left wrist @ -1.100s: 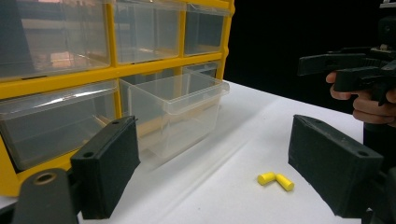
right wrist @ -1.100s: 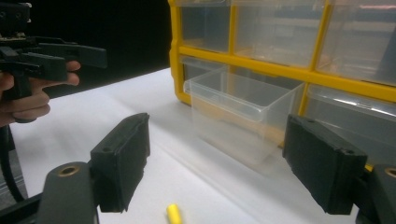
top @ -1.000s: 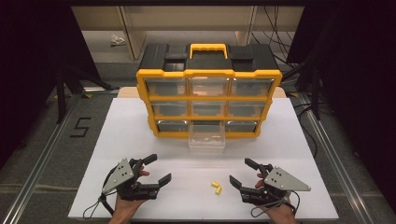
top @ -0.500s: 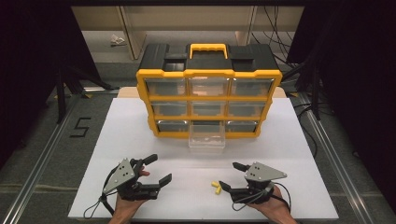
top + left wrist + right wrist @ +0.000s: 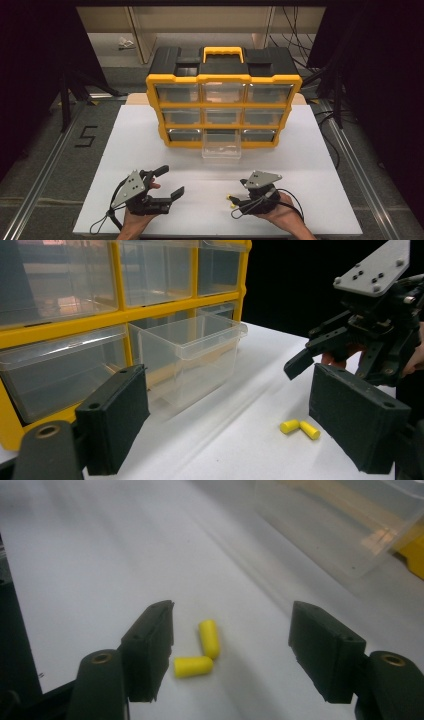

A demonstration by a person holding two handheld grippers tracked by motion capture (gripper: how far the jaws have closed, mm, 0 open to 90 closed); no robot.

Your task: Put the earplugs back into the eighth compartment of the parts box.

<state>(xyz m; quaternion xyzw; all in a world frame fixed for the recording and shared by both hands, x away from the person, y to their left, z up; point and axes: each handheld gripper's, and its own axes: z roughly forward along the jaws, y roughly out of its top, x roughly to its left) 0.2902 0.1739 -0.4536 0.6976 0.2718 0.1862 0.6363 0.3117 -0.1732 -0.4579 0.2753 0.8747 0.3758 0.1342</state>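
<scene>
Earplugs (image 5: 202, 650), two yellow ones, lie touching in an L on the white table (image 5: 150, 145), near its front edge and right of centre. At left, the left gripper (image 5: 167, 184) rests low on the table with its jaws wide apart and nothing between them. Behind, at mid-table, stands a yellow organizer (image 5: 224, 95) of clear drawers; its bottom middle drawer (image 5: 221, 147) is pulled out. At right, the right gripper (image 5: 235, 201) hangs just over the earplugs, which sit between its jaws in the right gripper view. Those jaws have just been closing, yet the pads (image 5: 155, 640) are short of touching the earplugs, the nearer pad just beside one earplug.
</scene>
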